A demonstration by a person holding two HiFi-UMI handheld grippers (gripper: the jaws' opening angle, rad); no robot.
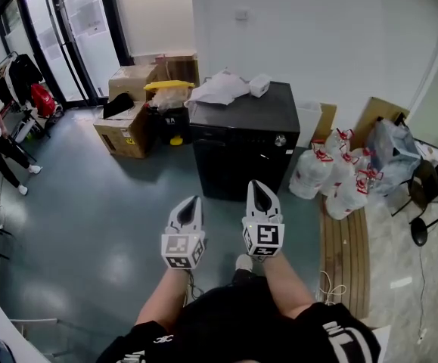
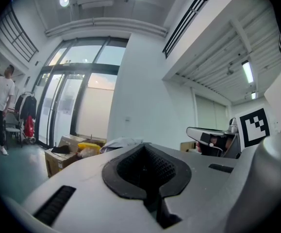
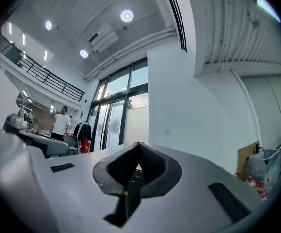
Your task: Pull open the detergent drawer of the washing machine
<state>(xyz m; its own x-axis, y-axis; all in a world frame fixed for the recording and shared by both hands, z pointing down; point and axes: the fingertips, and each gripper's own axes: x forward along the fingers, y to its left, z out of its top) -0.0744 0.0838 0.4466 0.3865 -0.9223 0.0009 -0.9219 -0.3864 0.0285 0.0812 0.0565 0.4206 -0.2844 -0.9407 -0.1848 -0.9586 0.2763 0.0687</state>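
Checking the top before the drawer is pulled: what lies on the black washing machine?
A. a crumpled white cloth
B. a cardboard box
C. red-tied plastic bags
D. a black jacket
A: in the head view a crumpled white cloth lies on the top of the black washing machine, beside a small white object.

Black top [image 1: 241,325] (white lettering); left gripper [image 1: 194,200], right gripper [image 1: 260,186] — white, marker-cubed

Washing machine [image 1: 243,146] black; left gripper [image 1: 193,202], right gripper [image 1: 260,190] white (marker cubes [image 1: 182,249]: black-and-white squares); cardboard boxes [image 1: 128,131] brown; bags [image 1: 332,180] white, red ties.
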